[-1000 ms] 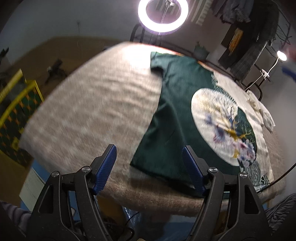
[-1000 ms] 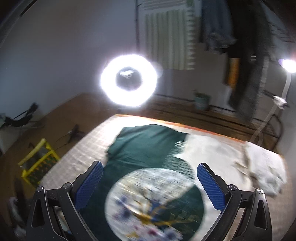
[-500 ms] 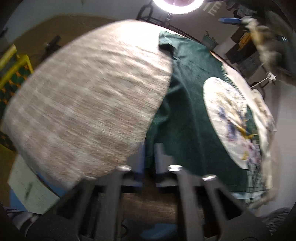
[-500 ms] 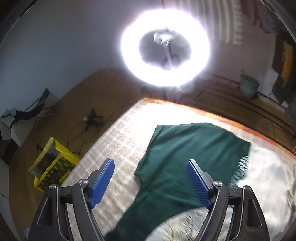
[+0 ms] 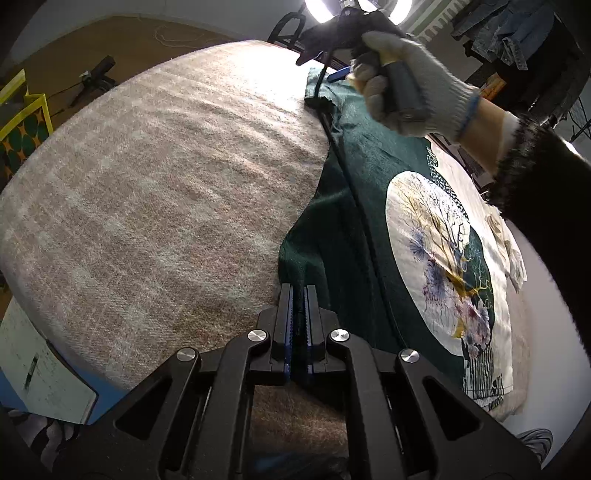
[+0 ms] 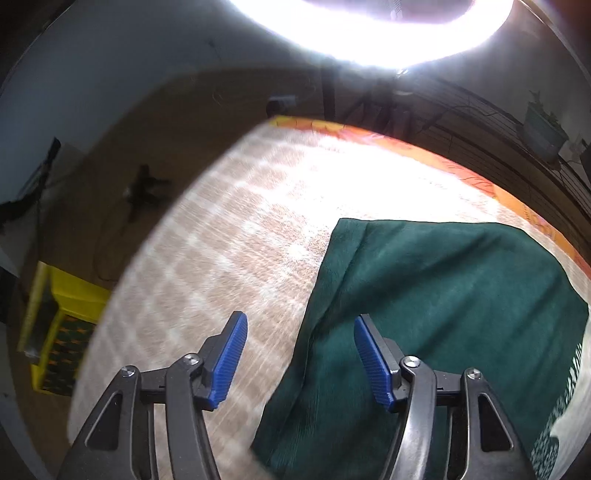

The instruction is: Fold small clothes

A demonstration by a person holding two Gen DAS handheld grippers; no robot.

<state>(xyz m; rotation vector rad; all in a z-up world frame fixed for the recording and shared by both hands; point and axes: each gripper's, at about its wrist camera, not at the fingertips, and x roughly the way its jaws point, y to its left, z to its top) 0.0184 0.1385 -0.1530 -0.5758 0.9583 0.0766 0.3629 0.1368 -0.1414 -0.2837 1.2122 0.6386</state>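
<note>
A dark green T-shirt (image 5: 354,236) with a round white tree print lies flat on the beige checked blanket (image 5: 166,192). My left gripper (image 5: 298,291) is shut on the shirt's near left hem corner. In the left wrist view a gloved hand holds my right gripper (image 5: 321,101) down at the shirt's far sleeve. In the right wrist view my right gripper (image 6: 299,350) is open, its blue pads (image 6: 229,354) straddling the left edge of the green shirt (image 6: 436,295) just above the blanket (image 6: 240,236).
A ring light (image 6: 369,29) glares over the far edge of the table. A yellow crate (image 6: 55,332) stands on the floor to the left. A pale cloth (image 5: 513,251) lies on the table's right side. Clothes hang on a rack (image 5: 509,29) behind.
My left gripper has closed on the shirt's near hem corner. My right gripper has moved forward and down to the far sleeve edge, staying open.
</note>
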